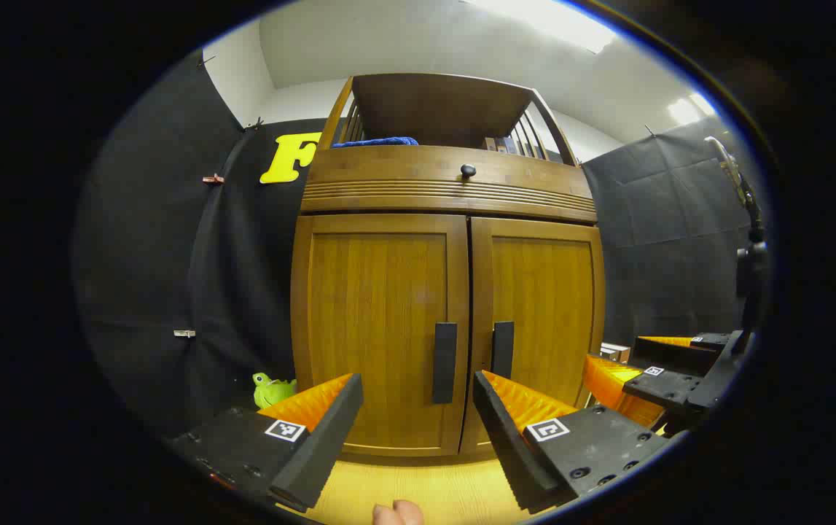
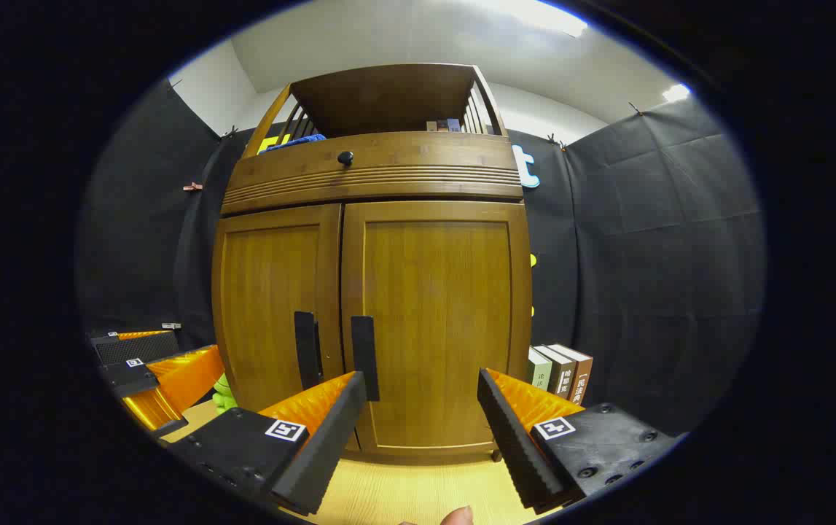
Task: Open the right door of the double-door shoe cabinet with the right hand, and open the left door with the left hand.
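A wooden double-door shoe cabinet [image 1: 447, 292] [image 2: 374, 292] stands straight ahead with both doors shut. The left door's dark upright handle [image 1: 444, 362] [image 2: 307, 350] and the right door's handle [image 1: 502, 348] [image 2: 364, 358] sit side by side at the middle seam. My left gripper [image 1: 418, 423] is open, a short way in front of the left door, with nothing between its fingers. My right gripper [image 2: 421, 423] is open before the right door, its left finger close to the right handle; it also appears at the right edge of the left gripper view [image 1: 651, 379]. The left gripper [image 2: 148, 372] shows at the left of the right gripper view.
A drawer with a round black knob [image 1: 468, 170] [image 2: 345, 157] tops the doors; above it an open shelf holds a blue cloth [image 1: 377, 141]. A green toy [image 1: 272, 390] sits left of the cabinet, several books [image 2: 560, 372] stand to its right. A light wooden surface [image 1: 418, 488] lies below.
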{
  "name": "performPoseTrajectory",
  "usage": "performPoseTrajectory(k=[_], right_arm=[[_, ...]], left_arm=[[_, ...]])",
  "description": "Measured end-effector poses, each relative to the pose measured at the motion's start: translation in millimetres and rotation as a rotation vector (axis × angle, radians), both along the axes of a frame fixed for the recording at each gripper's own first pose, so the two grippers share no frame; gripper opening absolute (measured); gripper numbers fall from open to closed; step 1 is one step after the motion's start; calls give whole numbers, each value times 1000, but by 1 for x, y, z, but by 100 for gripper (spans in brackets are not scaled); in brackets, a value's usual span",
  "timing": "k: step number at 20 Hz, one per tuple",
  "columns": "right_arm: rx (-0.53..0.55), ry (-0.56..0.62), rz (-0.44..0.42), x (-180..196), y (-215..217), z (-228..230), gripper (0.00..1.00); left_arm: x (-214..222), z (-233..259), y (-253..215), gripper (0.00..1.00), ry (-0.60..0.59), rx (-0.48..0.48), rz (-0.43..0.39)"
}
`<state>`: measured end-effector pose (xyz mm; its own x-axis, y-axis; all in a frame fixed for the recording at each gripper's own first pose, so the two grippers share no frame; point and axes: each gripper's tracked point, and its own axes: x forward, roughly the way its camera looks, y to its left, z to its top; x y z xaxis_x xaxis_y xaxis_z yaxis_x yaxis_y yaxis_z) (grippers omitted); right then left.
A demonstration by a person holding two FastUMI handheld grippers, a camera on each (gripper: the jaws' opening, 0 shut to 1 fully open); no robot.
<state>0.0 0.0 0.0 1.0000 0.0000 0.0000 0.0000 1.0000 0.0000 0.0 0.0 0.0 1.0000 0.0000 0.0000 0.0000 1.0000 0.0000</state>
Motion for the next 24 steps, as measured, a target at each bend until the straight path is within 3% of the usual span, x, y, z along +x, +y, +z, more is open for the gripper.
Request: performPoseTrajectory(k=[24], right_arm=[[0,8,22,8,7,-6,98]], left_arm=[[1,-17,20,94,39,30,66]])
